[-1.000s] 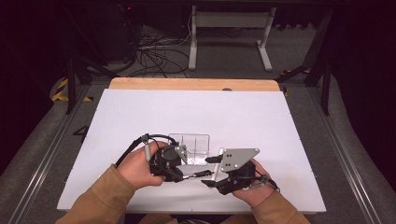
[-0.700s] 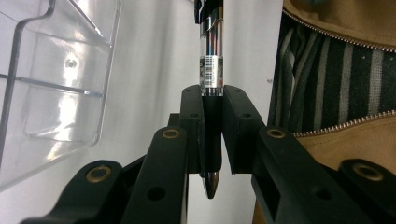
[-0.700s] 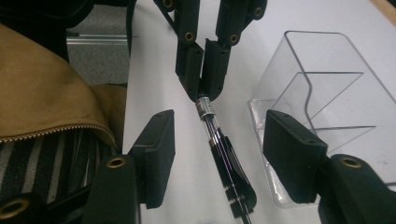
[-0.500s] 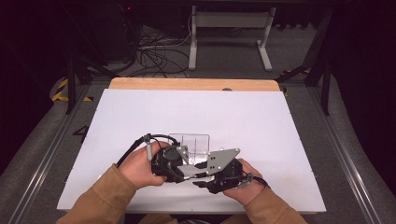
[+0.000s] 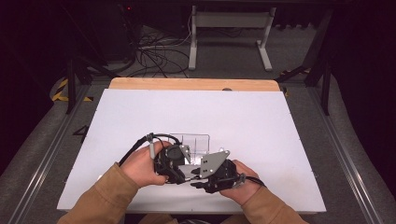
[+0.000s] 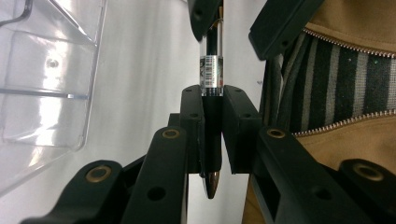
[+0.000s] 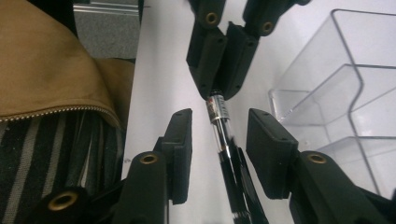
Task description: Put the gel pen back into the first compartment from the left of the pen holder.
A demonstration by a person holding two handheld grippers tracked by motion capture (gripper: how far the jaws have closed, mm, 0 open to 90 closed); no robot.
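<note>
Clamping the pen, the left gripper holds it; the right gripper fingers, closing around its barrel without touching yet, likely must pinch next.

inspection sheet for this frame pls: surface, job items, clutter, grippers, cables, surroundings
Surface: white table, wooden strip along the far edge.
Job's things: pen, clear barrel with barcode label; clear plastic organizer beside the grippers.
Clutter: nothing seen.
Grippers: left gripper shut on the pen's dark end; right gripper has just been closing, pen between its jaws, pads not yet touching.
Cables: black cable loops from the left gripper.
Surroundings: dark room, floor cables, white stand behind the table.
</note>
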